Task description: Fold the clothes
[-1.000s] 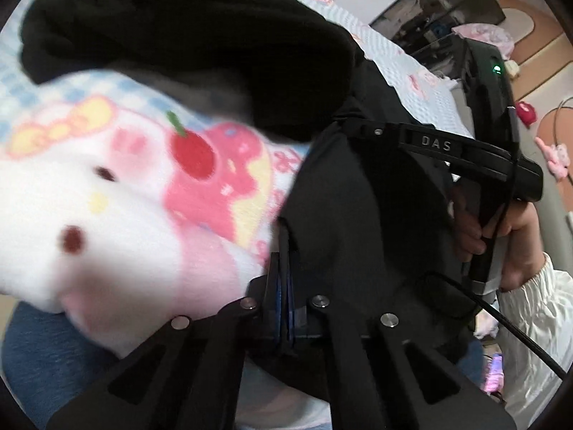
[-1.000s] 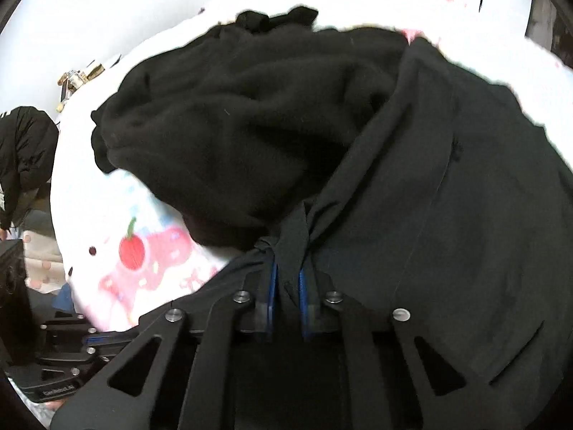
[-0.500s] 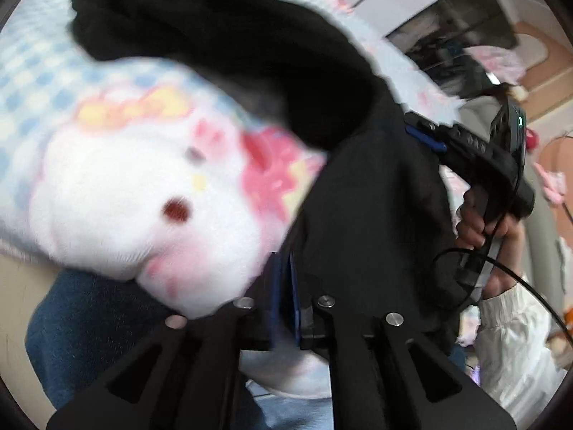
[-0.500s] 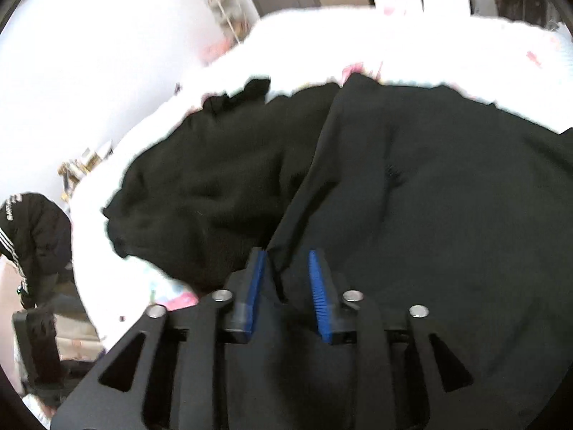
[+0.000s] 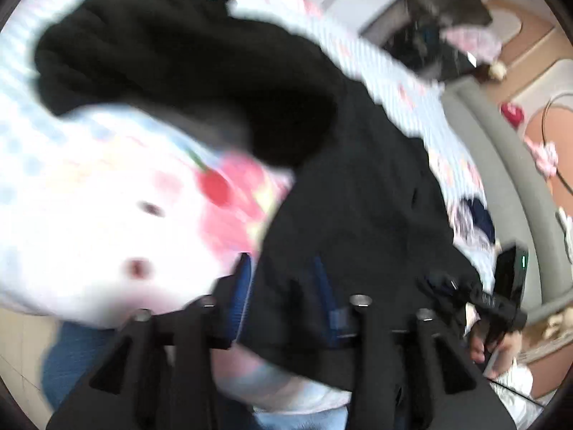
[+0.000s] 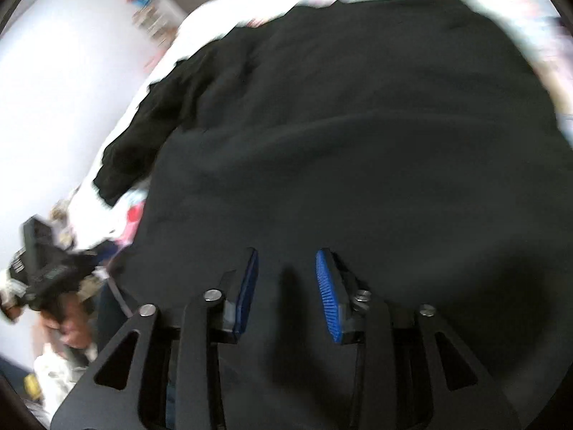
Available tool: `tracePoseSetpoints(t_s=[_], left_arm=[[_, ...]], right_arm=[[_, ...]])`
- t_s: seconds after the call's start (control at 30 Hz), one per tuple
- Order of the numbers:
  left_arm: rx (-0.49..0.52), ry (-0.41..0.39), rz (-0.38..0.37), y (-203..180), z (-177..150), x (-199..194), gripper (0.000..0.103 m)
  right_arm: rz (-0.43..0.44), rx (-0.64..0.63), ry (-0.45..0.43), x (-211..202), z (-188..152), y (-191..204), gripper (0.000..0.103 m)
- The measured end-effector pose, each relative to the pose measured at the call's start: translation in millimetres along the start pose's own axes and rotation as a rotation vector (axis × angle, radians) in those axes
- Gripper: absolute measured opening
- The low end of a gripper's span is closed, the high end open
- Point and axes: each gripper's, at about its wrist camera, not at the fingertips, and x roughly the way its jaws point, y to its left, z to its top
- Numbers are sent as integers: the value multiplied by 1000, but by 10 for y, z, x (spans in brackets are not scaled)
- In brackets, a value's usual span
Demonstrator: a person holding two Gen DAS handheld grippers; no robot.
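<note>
A smooth black garment [image 6: 358, 125] lies spread on the bed, and it also shows in the left wrist view [image 5: 358, 197]. A thicker black fleece garment [image 5: 179, 64] is heaped beyond it, seen at the left in the right wrist view [image 6: 143, 136]. My left gripper [image 5: 283, 272] is open at the smooth garment's near edge, with cloth lying between its blue pads. My right gripper [image 6: 286, 268] is open just above the same garment, holding nothing. It also appears low at the right of the left wrist view [image 5: 476, 297].
The bed cover [image 5: 89, 215] is white and blue check with a pink cartoon print. A grey curved bed frame [image 5: 515, 186] and a floor with pink items lie to the right. The left gripper's body [image 6: 39, 261] shows at the left of the right wrist view.
Both grippers opened and let go of the smooth black garment, the right one first. The garment now lies spread out. Both cameras moved back and are blurred.
</note>
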Motion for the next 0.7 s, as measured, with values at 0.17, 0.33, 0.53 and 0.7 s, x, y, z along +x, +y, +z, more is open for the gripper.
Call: tracePoseSetpoints(t_s=[0.17, 0.33, 0.53, 0.7], left_arm=[[54, -61, -70, -253, -145, -94, 40], [237, 16, -117, -904, -415, 535, 39], [241, 161, -84, -1010, -680, 951, 41], [214, 122, -170, -993, -669, 930, 42]], right_arm=[[-11, 83, -73, -523, -390, -304, 53], [-80, 149, -13, -472, -599, -467, 53], [-113, 217, -101, -735, -684, -667, 60], [61, 356, -218, -832, -534, -877, 75]])
